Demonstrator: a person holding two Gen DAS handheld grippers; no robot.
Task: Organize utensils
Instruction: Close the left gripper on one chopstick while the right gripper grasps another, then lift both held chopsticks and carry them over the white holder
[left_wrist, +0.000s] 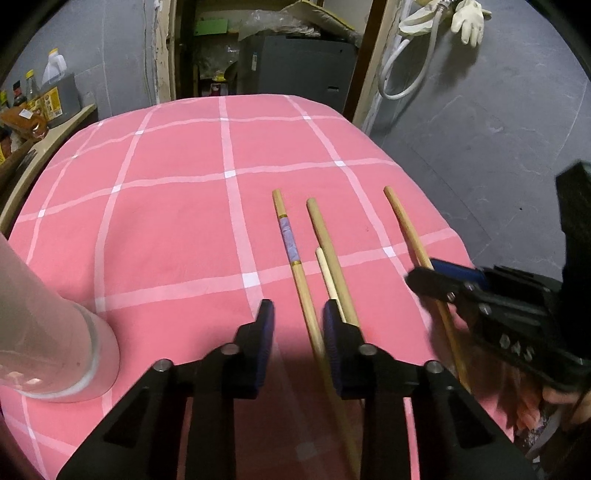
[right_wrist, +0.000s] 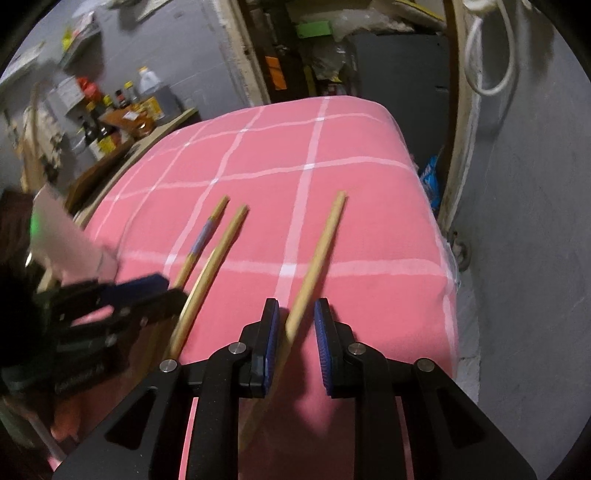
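Both grippers are standing narrow: the left gripper (left_wrist: 298, 314) is straddling the banded chopstick (left_wrist: 295, 258), the right gripper (right_wrist: 295, 314) a plain chopstick (right_wrist: 314, 266); neither is visibly pinching. Light, stiff, slippery sticks on the worktop (left_wrist: 166, 221): mid-shaft grasping looks best.

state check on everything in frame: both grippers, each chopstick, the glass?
left gripper: open, banded chopstick between jaws, not clamped
right gripper: open, plain chopstick between jaws, not clamped
banded chopstick: lying on cloth
plain chopstick: lying on cloth, apart from the others
thick chopstick: lying on cloth
pale chopstick: lying against thick chopstick
glass: standing on cloth, looks empty
cloth: spread flat
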